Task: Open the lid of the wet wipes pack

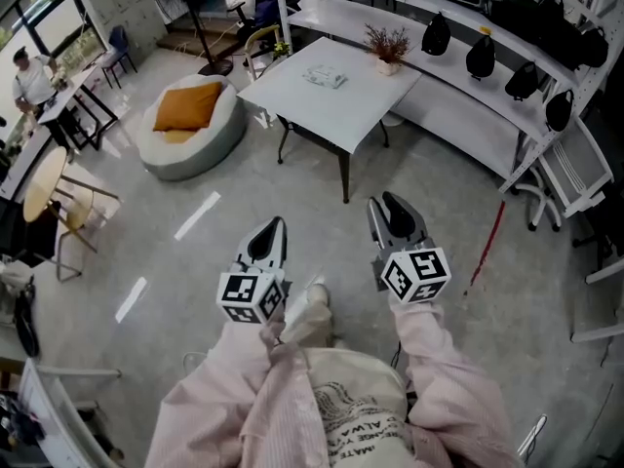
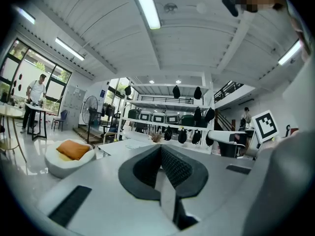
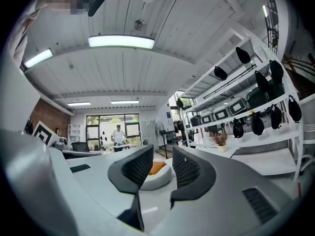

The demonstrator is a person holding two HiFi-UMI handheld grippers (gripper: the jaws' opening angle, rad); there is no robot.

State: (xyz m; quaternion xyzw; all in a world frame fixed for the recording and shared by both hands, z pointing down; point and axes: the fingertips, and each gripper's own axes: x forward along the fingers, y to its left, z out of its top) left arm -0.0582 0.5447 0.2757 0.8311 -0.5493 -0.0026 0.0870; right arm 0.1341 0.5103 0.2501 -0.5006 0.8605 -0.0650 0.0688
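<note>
We hold both grippers out front, level, side by side, apart from each other. L gripper [image 1: 272,234]: jaws pressed together, nothing btwn. R gripper [image 1: 388,209]: jaws apart, nothing btwn. Marker cubes, L [image 1: 252,296] and R [image 1: 415,273], sit at the rear ends, just ahead of our pink sleeves [image 1: 219,388]. Forearms run approx. parallel.

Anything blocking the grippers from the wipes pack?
Nothing visible. Only floor separates the left hand-held gripper and right hand-held gripper from the white table; the wet wipes pack lies uncovered on it, potted plant off to one side.
</note>
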